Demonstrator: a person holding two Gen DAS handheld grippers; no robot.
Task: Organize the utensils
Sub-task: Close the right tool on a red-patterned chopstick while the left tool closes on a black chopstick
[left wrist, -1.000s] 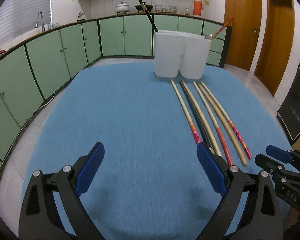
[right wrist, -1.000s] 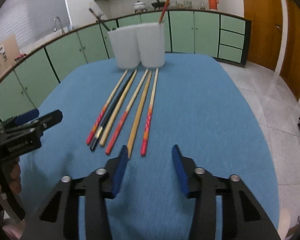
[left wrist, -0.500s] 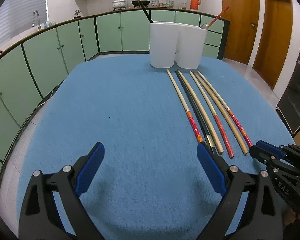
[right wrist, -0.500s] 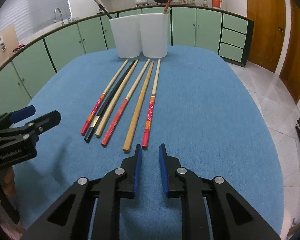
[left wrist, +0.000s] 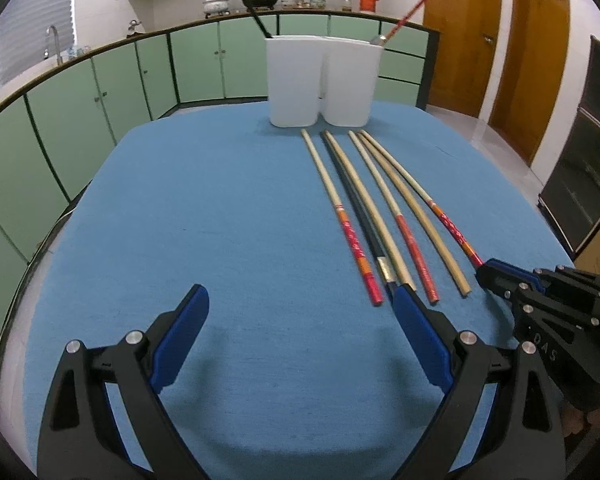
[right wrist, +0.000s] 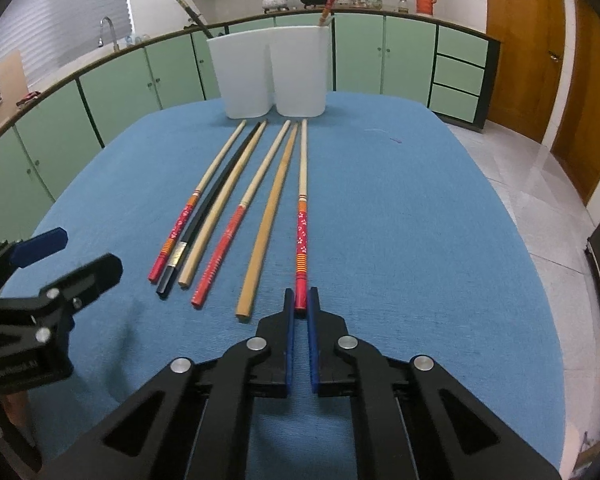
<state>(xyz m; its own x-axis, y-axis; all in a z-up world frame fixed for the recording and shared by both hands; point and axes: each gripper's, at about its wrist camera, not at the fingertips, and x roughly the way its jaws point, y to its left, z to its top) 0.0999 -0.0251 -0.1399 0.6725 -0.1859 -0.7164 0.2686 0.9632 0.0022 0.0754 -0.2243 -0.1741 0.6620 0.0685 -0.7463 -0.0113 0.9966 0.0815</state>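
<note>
Six chopsticks lie in a row on a blue woven tablecloth (right wrist: pixel 400 208) before two white holders, with both hand-held grippers at the near edge.

The right gripper (right wrist: pixel 299 305) has its blue-padded jaws drawn nearly together around the red butt end of the rightmost chopstick (right wrist: pixel 302 216), a slim pale stick with a red, white-flowered grip; actual contact cannot be told. The left gripper (left wrist: pixel 300 312) hovers with its jaws spread wide near the row's left side. The other sticks are a red-and-orange-gripped one (right wrist: pixel 196 204), a black one (right wrist: pixel 216 196), a plain pale one (right wrist: pixel 224 208), a red-gripped one (right wrist: pixel 244 208) and a plain bamboo one (right wrist: pixel 270 216). The smooth plastic holders (right wrist: pixel 272 72) stand touching at the far edge, each with a single stick upright inside.
</note>
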